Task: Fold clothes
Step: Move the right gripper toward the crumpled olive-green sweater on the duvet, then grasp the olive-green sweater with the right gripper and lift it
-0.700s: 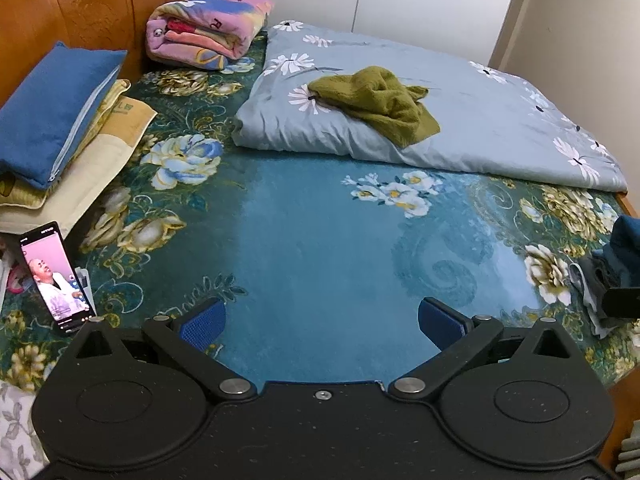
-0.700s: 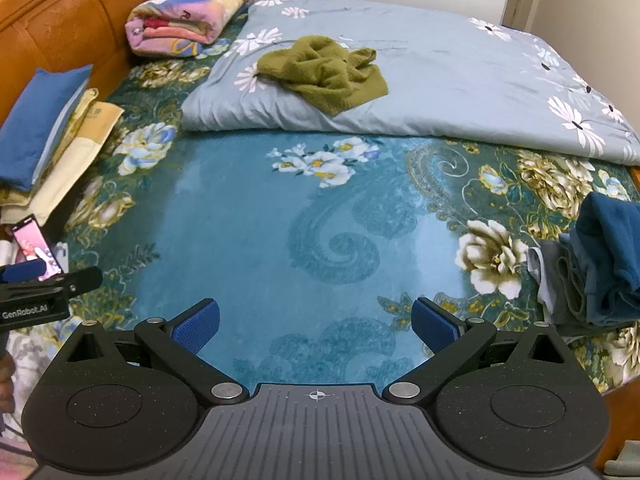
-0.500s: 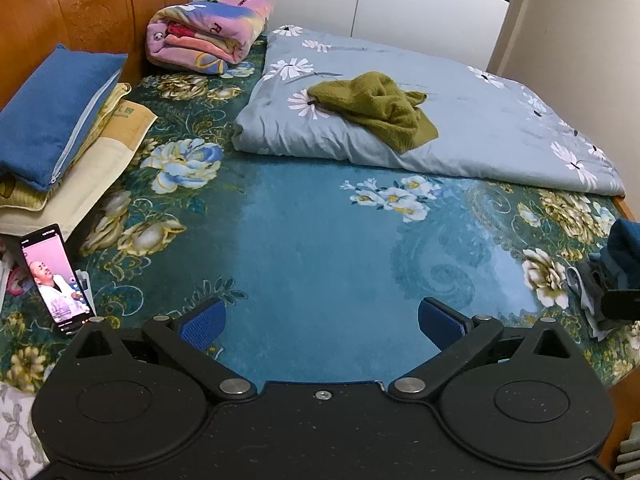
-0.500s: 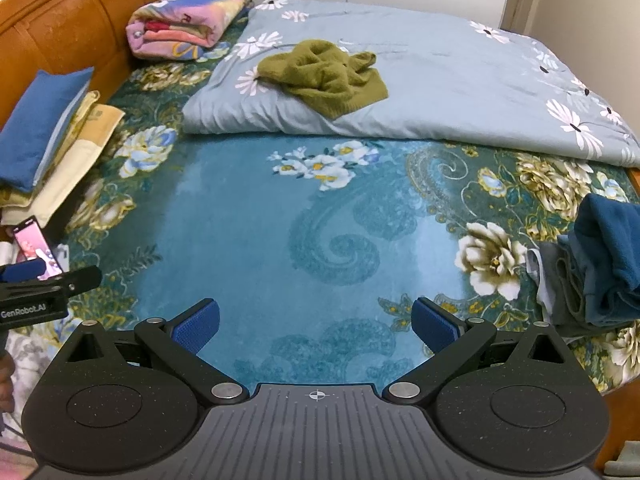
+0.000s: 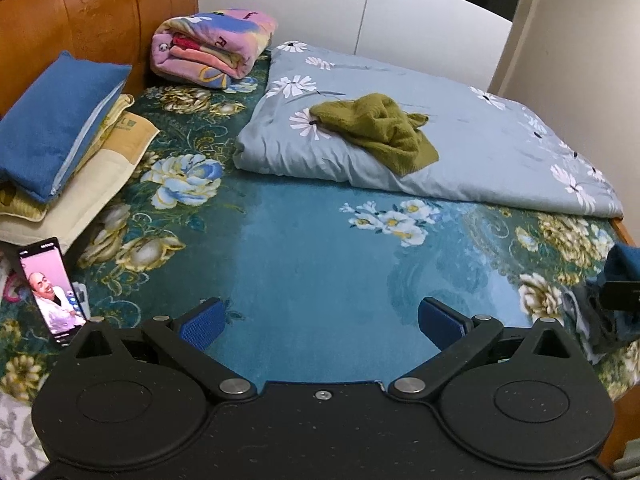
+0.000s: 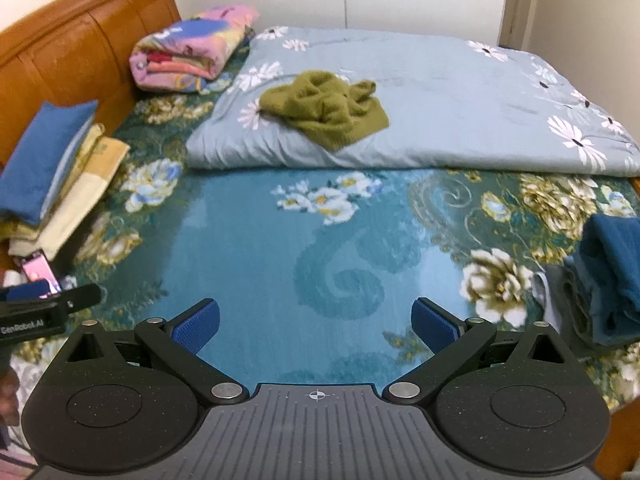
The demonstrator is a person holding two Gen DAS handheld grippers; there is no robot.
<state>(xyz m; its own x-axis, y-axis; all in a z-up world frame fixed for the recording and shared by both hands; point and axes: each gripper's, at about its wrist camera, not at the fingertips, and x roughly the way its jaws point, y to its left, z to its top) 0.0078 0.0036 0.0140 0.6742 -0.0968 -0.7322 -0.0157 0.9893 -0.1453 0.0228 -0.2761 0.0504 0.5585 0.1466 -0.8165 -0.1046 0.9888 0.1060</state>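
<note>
Left gripper (image 5: 320, 322) jaws wide apart, nothing between the blue pads (image 5: 198, 325), angled down over bare teal floral bedspread (image 5: 312, 264). Olive green garment (image 5: 378, 130) lies crumpled on folded light blue quilt (image 5: 480, 152) at far side of bed. Rolled pink blanket (image 5: 212, 46) near wooden headboard (image 5: 92, 12). Blue pillow (image 5: 56, 120) stacked on yellow pillows (image 5: 100, 172) at left. Phone (image 5: 50, 290) propped upright at left edge, screen lit. Dark blue and grey clothes (image 5: 600, 304) piled at right edge, partly behind a black part of the other gripper.

Bare bedspread (image 5: 320, 264), probably unobstructed ahead
</note>
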